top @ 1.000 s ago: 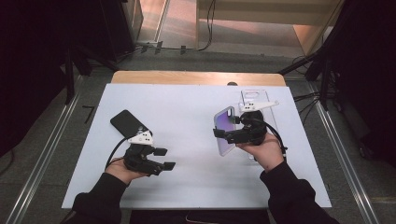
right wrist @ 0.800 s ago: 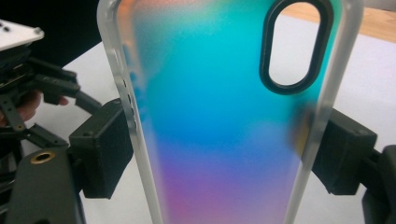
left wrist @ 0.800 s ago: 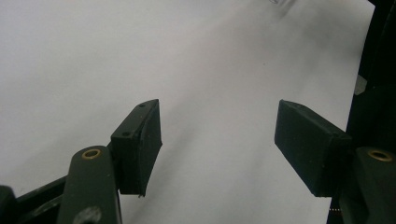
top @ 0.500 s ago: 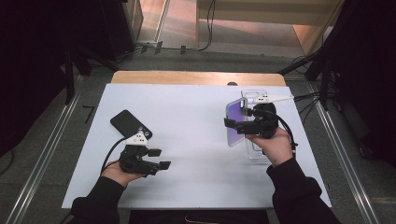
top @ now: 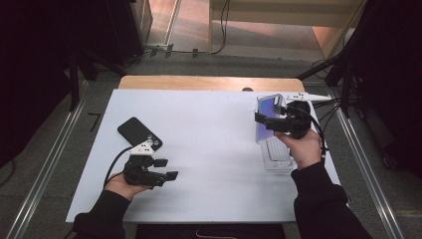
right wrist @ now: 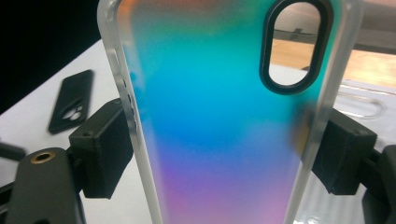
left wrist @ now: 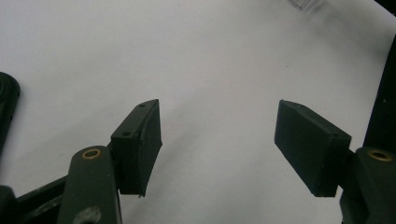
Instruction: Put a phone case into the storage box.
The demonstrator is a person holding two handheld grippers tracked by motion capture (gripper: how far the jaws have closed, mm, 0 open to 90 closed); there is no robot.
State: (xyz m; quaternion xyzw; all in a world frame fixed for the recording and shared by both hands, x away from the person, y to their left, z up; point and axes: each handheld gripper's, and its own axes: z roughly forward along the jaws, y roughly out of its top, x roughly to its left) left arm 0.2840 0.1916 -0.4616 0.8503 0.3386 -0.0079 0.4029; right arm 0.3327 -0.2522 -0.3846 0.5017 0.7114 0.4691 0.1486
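The right hand-held gripper (top: 268, 124) was clamped across the width of a phone case (right wrist: 224, 121), its pads pressing on the two long frosted edges about midway along its length. The case was held up off the white worktop (top: 209, 149), near its far right corner, above a clear case (top: 276, 154) lying flat there. It had a translucent rim, a glossy back shading from teal to violet, and an oval camera opening (right wrist: 292, 46) towards the top.

Judging by its look, the case was light and thin, a springy shell that would flex if squeezed hard across the width, so a moderate grip on the side rails suited it better than a tight one. The glossy back looked slippery; the frosted rim probably gave the pads more purchase. Holding near the middle kept it balanced, and the thin bridge beside the camera opening seemed the weakest place to pinch.

The left hand-held gripper (top: 161, 169) lay low over the near left of the worktop, jaws apart with nothing between them, close to a black phone (top: 139, 134)
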